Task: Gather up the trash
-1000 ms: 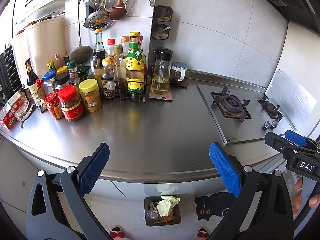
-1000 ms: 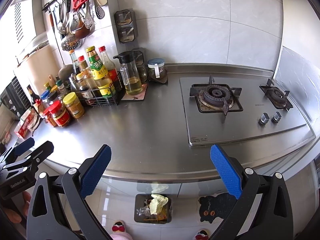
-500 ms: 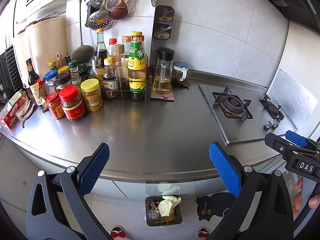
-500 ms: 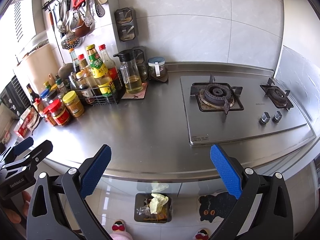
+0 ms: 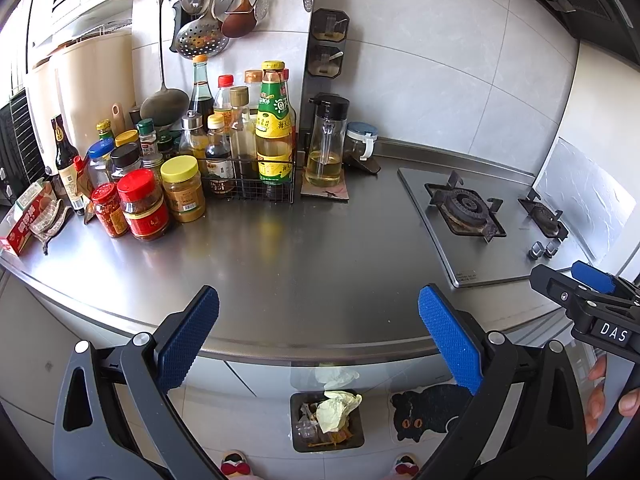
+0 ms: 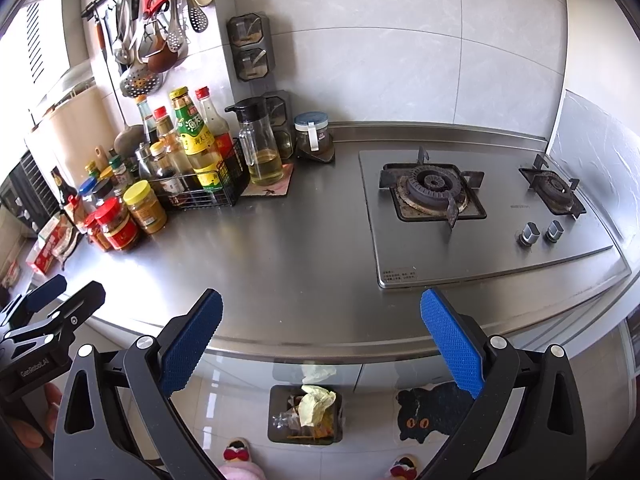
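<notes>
We see the trash bin [image 5: 327, 420], a dark rectangular tub on the floor at bottom centre of both views, below the counter edge. It holds a crumpled pale-yellow wad of paper [image 5: 336, 406] w/ clear plastic and orange scraps. Right of it lies a black cat-shaped mat [image 5: 428, 412]. Our left gripper [image 5: 319, 340] hangs over the counter edge, jaws spread wide, nothing between the 2 blue ribbed pads; right gripper [image 6: 322, 340] same, empty. The steel counter [image 5: 304, 248] is smooth and shiny. The left view shows the right gripper at its right edge; the right view shows both stove [image 6: 480, 216] burners and 2 knobs fully.
</notes>
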Available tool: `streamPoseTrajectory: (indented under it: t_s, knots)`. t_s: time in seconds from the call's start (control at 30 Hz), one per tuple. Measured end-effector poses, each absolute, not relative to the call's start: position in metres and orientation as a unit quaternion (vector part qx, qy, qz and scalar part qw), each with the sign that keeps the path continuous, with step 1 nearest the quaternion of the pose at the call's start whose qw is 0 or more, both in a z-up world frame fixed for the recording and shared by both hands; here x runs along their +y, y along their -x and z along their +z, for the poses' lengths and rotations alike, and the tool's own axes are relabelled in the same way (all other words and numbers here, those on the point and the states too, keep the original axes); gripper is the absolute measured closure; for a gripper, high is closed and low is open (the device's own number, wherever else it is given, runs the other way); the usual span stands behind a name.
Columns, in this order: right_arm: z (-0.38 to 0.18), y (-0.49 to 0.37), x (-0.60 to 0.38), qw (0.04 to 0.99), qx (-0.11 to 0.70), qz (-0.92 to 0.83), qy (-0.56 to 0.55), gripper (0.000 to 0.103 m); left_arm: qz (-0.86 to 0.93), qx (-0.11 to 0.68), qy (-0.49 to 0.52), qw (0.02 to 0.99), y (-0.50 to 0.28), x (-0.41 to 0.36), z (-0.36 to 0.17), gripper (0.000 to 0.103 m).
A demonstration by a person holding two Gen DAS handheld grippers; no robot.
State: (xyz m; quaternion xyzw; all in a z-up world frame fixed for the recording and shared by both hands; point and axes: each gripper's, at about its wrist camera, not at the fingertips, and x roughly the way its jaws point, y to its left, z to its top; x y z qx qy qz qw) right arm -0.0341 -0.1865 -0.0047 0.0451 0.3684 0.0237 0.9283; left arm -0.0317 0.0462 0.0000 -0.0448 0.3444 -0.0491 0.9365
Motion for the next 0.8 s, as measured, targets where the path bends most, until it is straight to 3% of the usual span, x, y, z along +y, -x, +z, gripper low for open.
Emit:
streamPoseTrajectory:
  t_s: [0.8]
  knots:
    - [-0.0096,0.0354,-0.1879,0.927,0.37,0.019,-0.052,0.003,-0.043,0.342,0.046,0.938,0.0308,0.0454,0.0018,0.008]
